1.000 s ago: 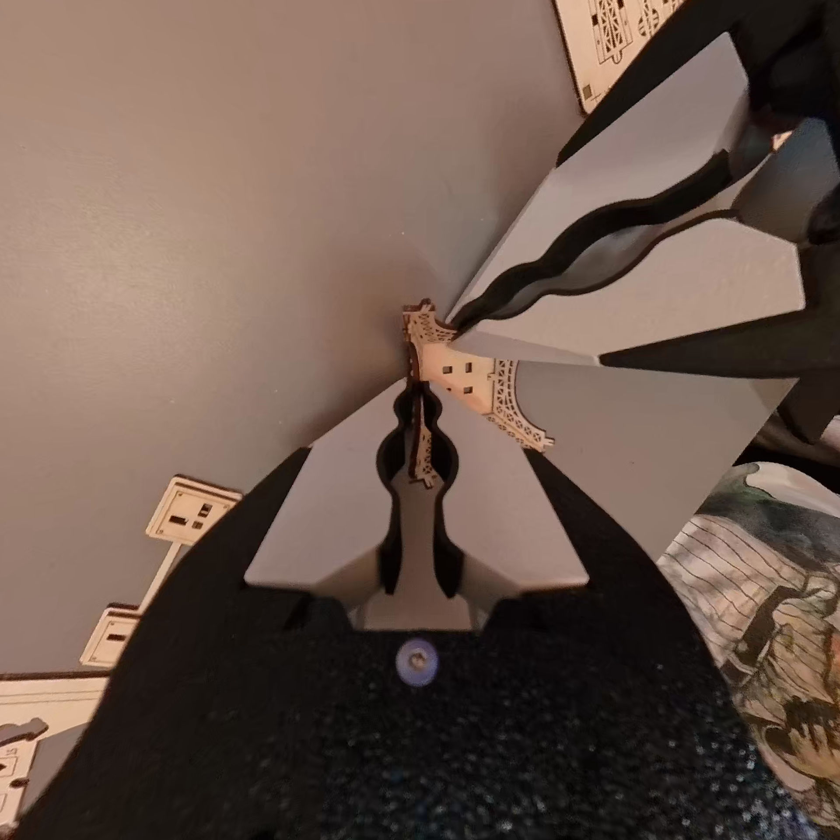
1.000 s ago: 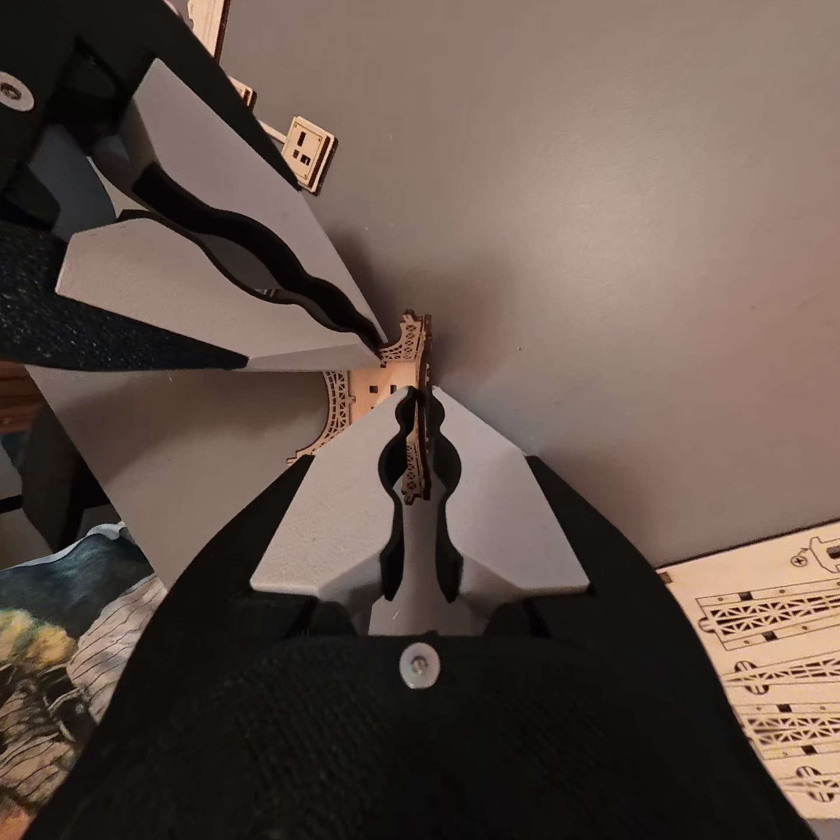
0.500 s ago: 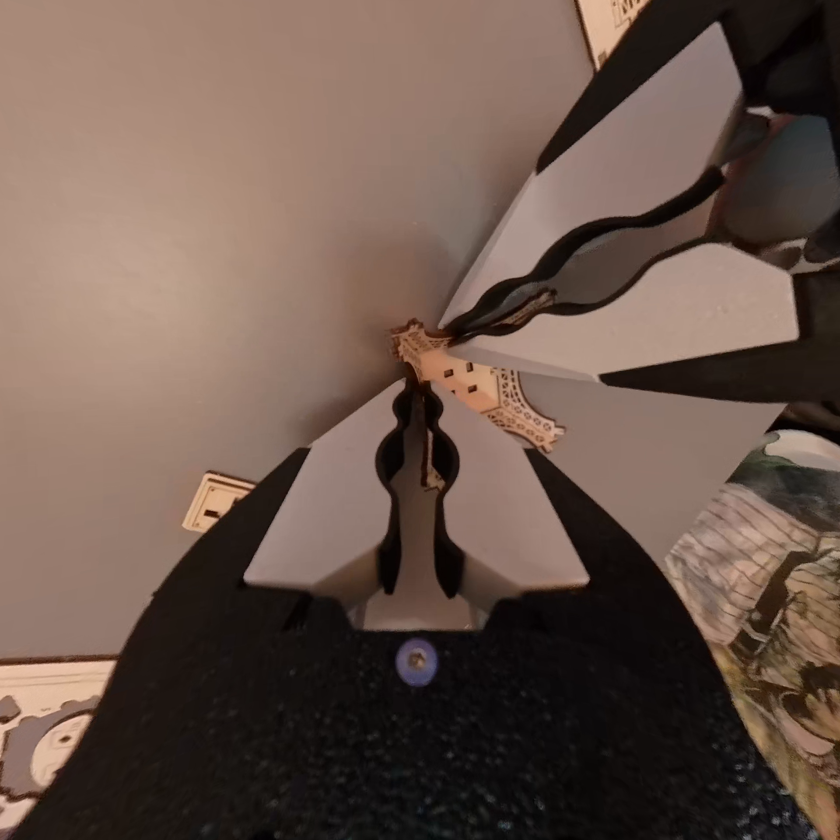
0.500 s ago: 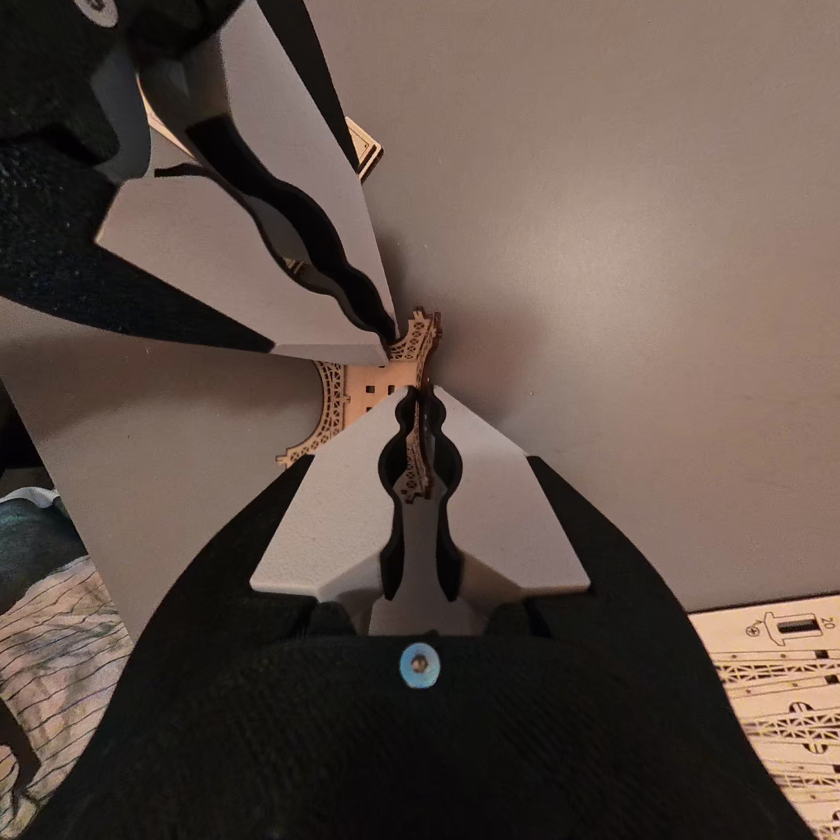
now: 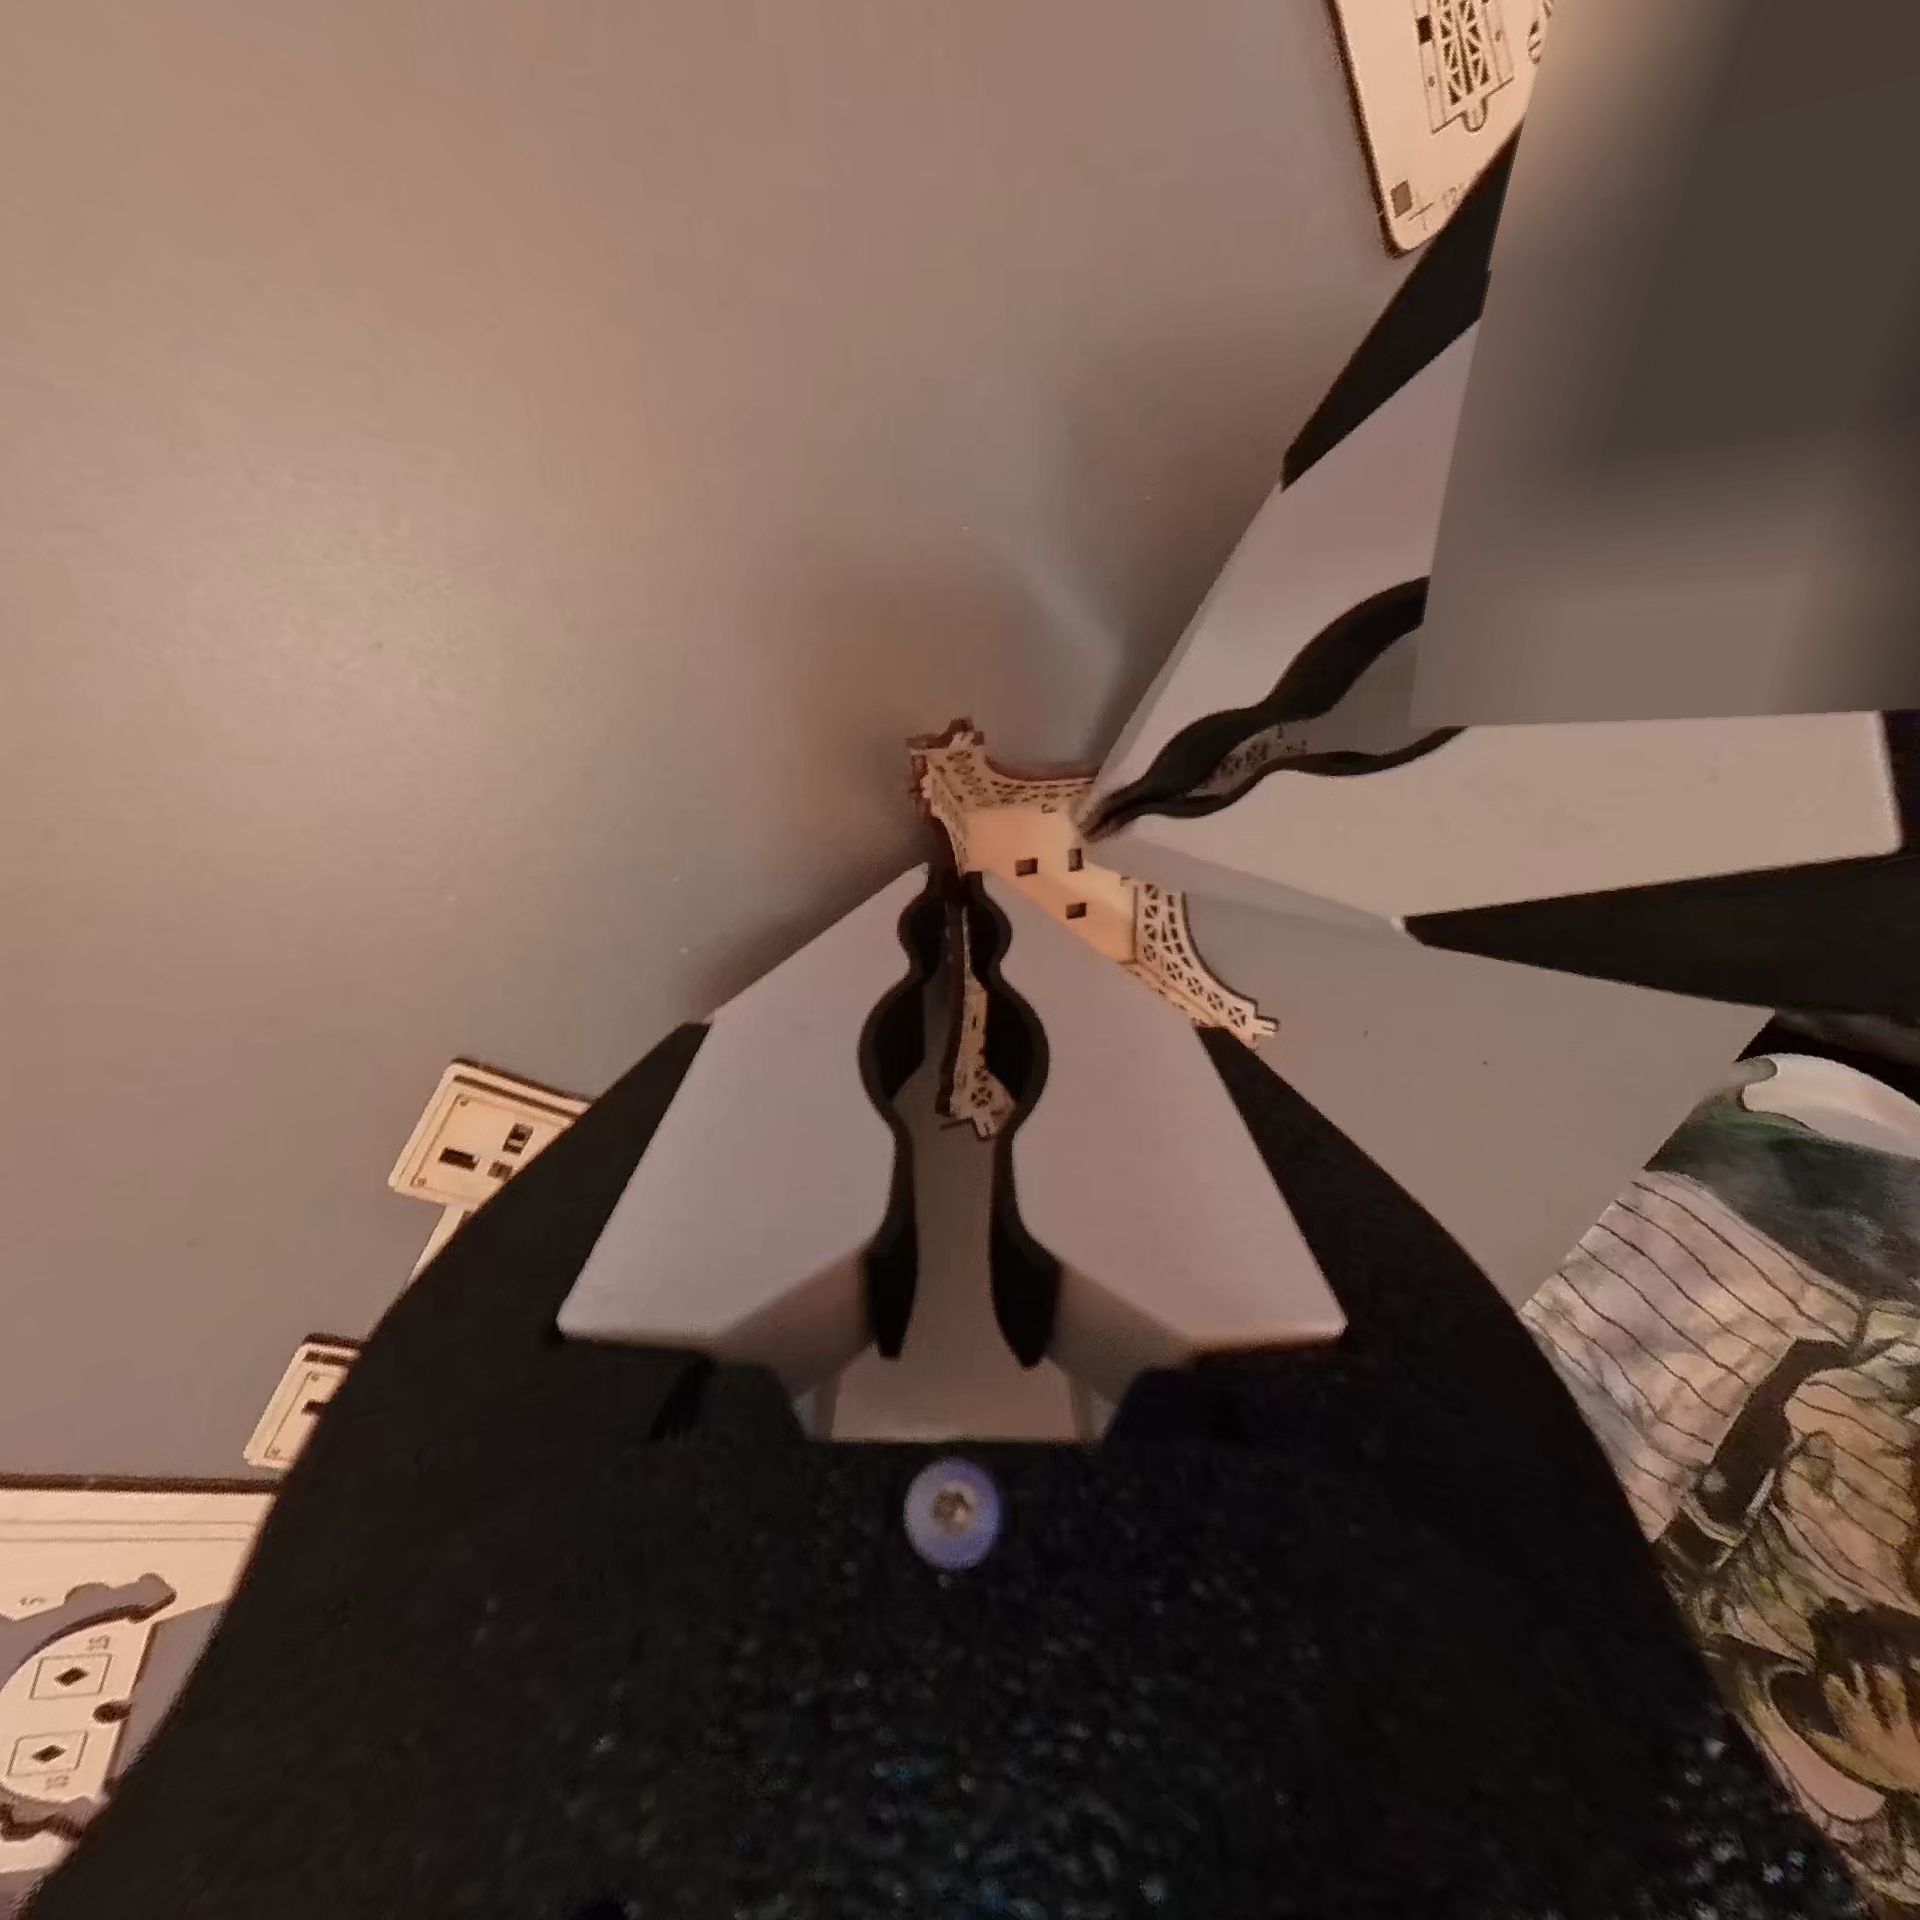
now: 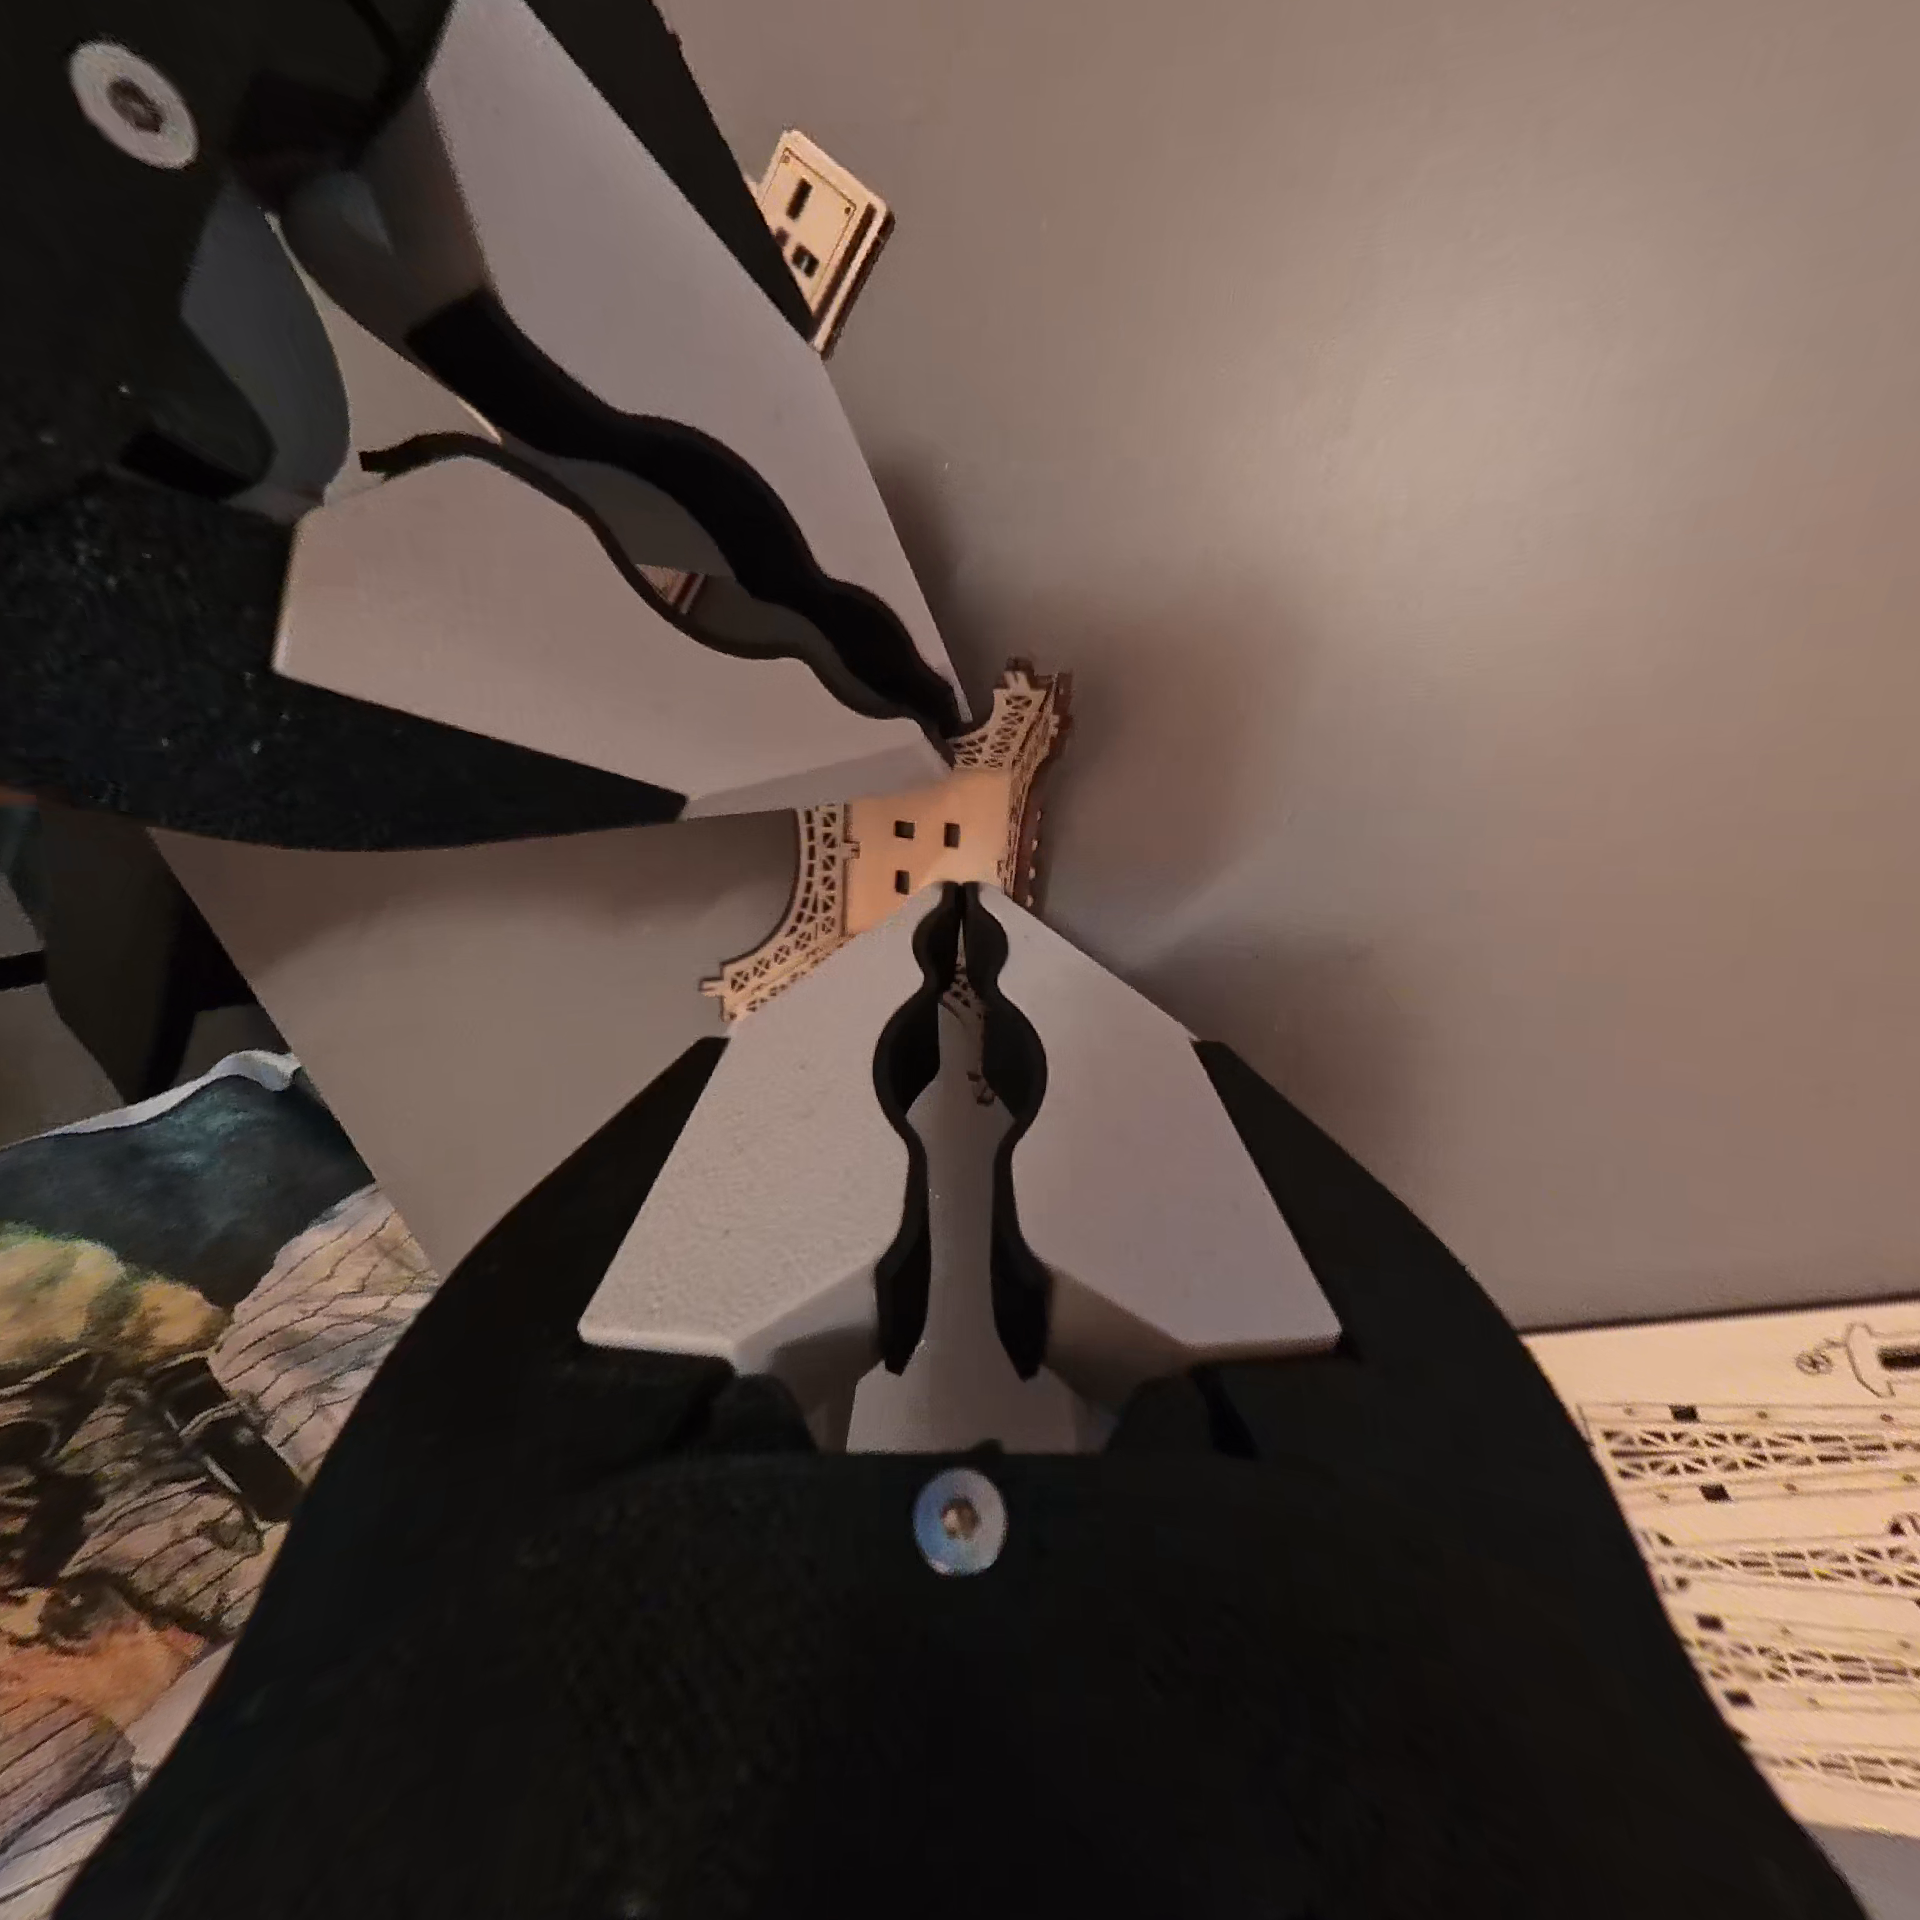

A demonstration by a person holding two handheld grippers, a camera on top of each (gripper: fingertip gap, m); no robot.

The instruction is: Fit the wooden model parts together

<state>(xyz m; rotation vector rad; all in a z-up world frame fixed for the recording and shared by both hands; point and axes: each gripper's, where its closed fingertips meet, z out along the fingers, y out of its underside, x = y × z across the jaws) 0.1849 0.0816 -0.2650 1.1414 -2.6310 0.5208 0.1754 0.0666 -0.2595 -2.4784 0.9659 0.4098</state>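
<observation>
Item: my left tool (image 5: 951, 883) and right tool (image 6: 958, 896), both clenched on one latticed wooden model (image 6: 935, 831) above the grey counter (image 5: 468, 468).

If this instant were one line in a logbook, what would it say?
left gripper: shut on wooden lattice piece | right gripper: shut on second piece | pieces meet over grey table

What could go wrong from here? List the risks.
1. Both claws pinch thin lattice wooden pieces edge-on: the left claw grips one wooden piece, the right claw another. Pressing harder may snap the fretwork.
2. They meet at the slotted wooden panel, partly hidden by the fingers, so a misaligned tab could go unnoticed.
3. The model looks held above the grey table; a slip would drop it.
</observation>
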